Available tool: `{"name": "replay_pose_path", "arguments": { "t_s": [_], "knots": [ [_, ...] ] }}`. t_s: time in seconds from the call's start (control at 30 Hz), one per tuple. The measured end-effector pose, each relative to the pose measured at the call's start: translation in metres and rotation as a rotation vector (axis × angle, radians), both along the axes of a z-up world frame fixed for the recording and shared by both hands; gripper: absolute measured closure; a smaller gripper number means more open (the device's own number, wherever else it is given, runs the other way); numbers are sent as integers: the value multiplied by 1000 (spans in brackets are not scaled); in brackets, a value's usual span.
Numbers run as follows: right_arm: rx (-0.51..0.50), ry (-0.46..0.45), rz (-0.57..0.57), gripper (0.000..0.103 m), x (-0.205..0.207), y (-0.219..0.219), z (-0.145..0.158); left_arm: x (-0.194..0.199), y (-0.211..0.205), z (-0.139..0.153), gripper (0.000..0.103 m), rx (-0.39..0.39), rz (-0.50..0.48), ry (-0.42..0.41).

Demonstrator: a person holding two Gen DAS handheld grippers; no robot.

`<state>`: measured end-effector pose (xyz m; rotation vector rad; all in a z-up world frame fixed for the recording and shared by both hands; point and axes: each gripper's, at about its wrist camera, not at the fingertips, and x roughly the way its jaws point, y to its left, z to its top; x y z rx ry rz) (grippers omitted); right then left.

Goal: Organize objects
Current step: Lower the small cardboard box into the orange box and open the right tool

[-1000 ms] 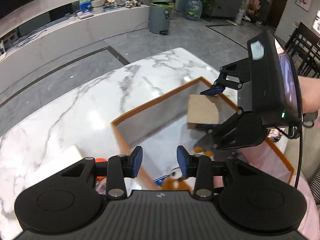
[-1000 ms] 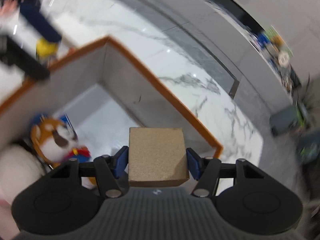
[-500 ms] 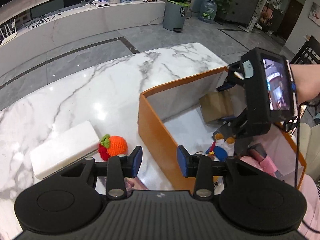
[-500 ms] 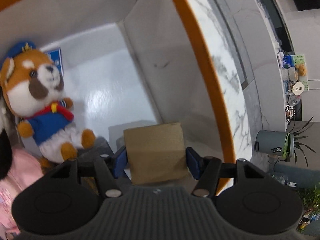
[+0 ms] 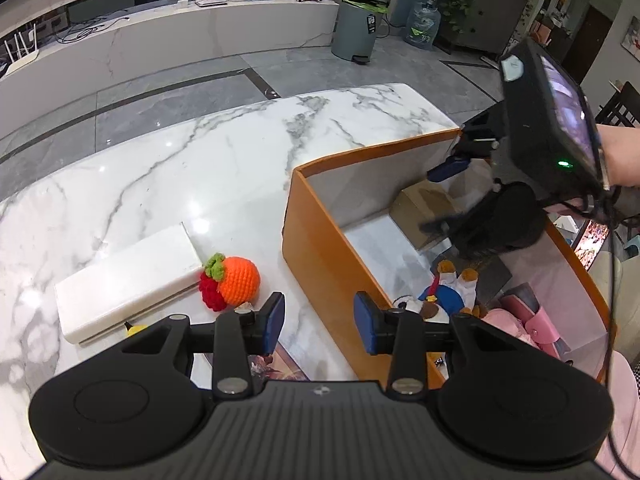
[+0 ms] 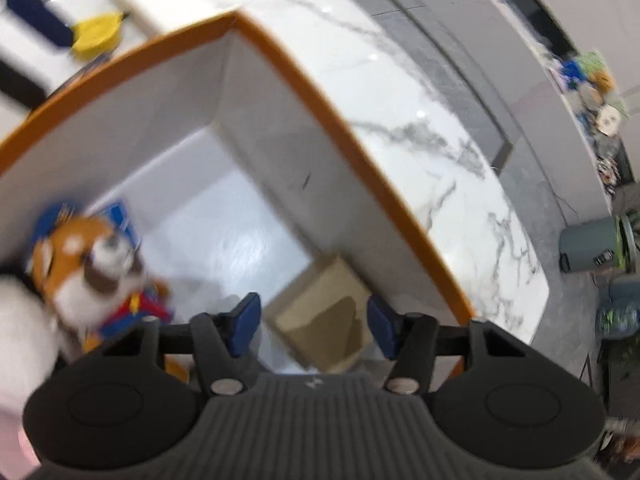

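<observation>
An orange-walled box (image 5: 320, 240) stands on the marble table, its corner also in the right wrist view (image 6: 320, 96). Inside, a brown cardboard box (image 6: 324, 316) lies on the floor against the far wall (image 5: 416, 204). My right gripper (image 6: 314, 320) hovers above it; the jaws are closing, the pads touch nothing and the cardboard shows below the gap. A plush fox in a blue cap (image 6: 88, 264) lies in the box too. My left gripper (image 5: 319, 322) is open and empty over the box's near wall. A crocheted orange fruit (image 5: 238, 280) lies just left of it.
A white block (image 5: 128, 276) lies on the table left of the fruit, with a small yellow thing (image 5: 134, 329) at its near end. A pink item (image 5: 528, 320) fills the box's near right. A printed card (image 5: 280, 364) lies under the left gripper.
The right gripper let go of the cardboard box, which now lies on the orange box's floor, and drew back above it. The left view slid left, bringing the fruit and white block closer.
</observation>
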<state>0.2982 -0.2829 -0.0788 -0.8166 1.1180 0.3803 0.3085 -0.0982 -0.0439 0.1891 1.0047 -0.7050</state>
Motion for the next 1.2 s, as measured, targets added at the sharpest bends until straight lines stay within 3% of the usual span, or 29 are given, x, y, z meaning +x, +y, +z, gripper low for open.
{"name": "replay_pose_path", "arguments": {
  "t_s": [0.13, 0.33, 0.43, 0.73, 0.9, 1.0, 1.2],
  "knots": [
    [-31, -20, -52, 56, 7, 2, -8, -2, 3, -2, 58, 3, 1, 7],
    [-7, 9, -285, 52, 19, 11, -17, 0, 3, -6, 57, 5, 3, 25],
    [13, -12, -339, 52, 20, 6, -17, -2, 2, -7, 57, 2, -5, 28],
    [100, -36, -448, 74, 17, -5, -2, -5, 2, -9, 57, 8, -9, 30],
    [185, -10, -490, 93, 23, -21, 12, -8, 1, -8, 57, 9, -20, 29],
    [181, -5, -485, 103, 29, -27, 12, -9, -1, -7, 57, 9, -25, 28],
    [123, -44, -494, 103, 28, -41, 17, -6, -6, -4, 57, -27, -7, 42]
  ]
}}
